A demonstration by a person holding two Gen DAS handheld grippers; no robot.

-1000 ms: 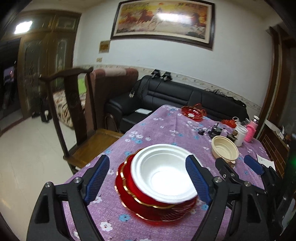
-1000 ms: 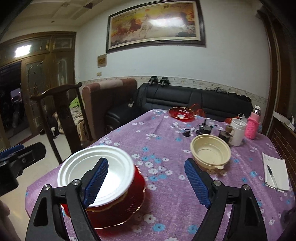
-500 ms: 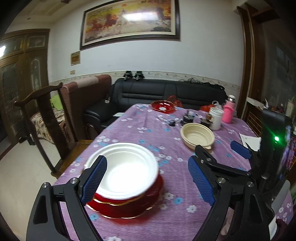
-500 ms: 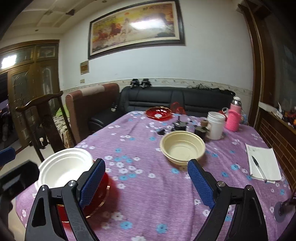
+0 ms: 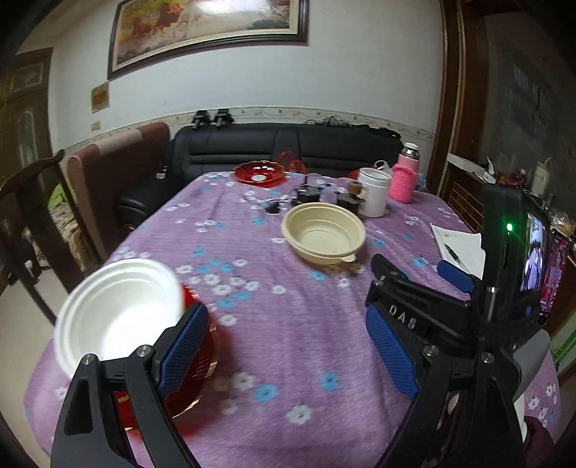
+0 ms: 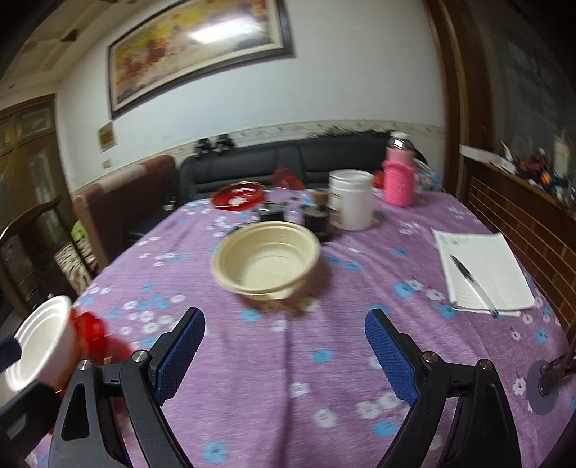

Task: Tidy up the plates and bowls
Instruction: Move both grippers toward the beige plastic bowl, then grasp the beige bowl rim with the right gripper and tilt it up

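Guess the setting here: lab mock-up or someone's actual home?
Most likely a real home's living-dining room: a black leather sofa against the wall, a large framed horse painting above it, and a dining table under a purple floral tablecloth.

Dim indoor light with glare on the framed painting (image 5: 208, 30) — fisheye bending and dark corners; the right wrist view is motion-blurred, the white bowl (image 6: 39, 342) most smeared.

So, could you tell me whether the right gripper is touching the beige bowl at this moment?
Apart. In the right wrist view, bare purple tablecloth shows between the open right gripper and the beige bowl beyond it.
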